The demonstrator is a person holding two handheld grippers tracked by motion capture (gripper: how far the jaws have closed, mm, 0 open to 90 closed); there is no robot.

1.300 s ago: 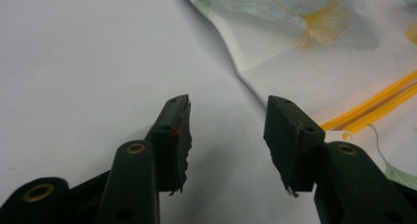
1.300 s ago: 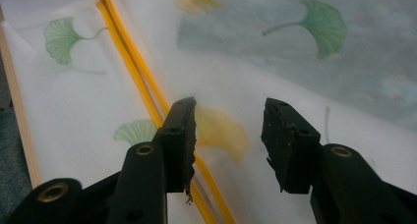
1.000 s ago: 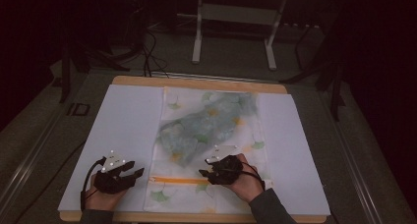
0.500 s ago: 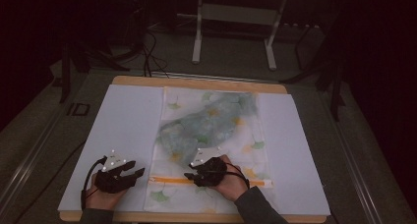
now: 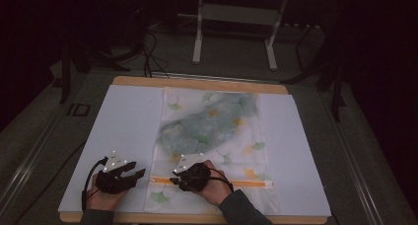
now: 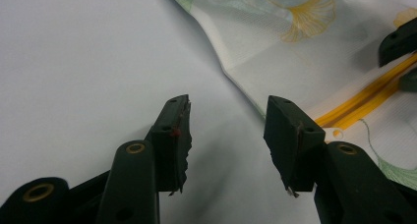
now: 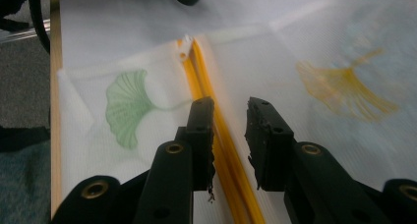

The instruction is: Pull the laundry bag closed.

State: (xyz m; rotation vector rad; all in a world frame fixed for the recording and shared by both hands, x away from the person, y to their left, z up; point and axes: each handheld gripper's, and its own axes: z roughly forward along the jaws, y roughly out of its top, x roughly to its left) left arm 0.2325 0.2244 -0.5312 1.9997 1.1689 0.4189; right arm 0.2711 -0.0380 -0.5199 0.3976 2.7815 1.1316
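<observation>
A translucent zip bag [image 5: 231, 151] printed with ginkgo leaves lies flat on the white sheet [image 5: 123, 121], with grey-green cloth [image 5: 207, 121] inside. Its yellow zipper strip [image 5: 246, 184] runs across the near end. My right gripper [image 5: 176, 178] sits low over the strip's left part. Its jaws have just been closing and now stand narrowly apart, astride the yellow zipper strip [image 7: 199, 76] without pressing it. My left gripper [image 5: 138, 175] rests open on the sheet just left of the bag's edge [image 6: 246, 86], with nothing between its fingers [image 6: 174, 130].
The white sheet covers a wooden board [image 5: 197, 82] whose near edge [image 7: 55, 111] runs just behind the bag's corner. A metal stand [image 5: 231, 32] and cables [image 5: 148, 42] sit on the dark floor beyond the table.
My right gripper has slid left along the yellow zipper strip toward the left gripper, and its jaws look narrower. The left gripper has stayed put.
</observation>
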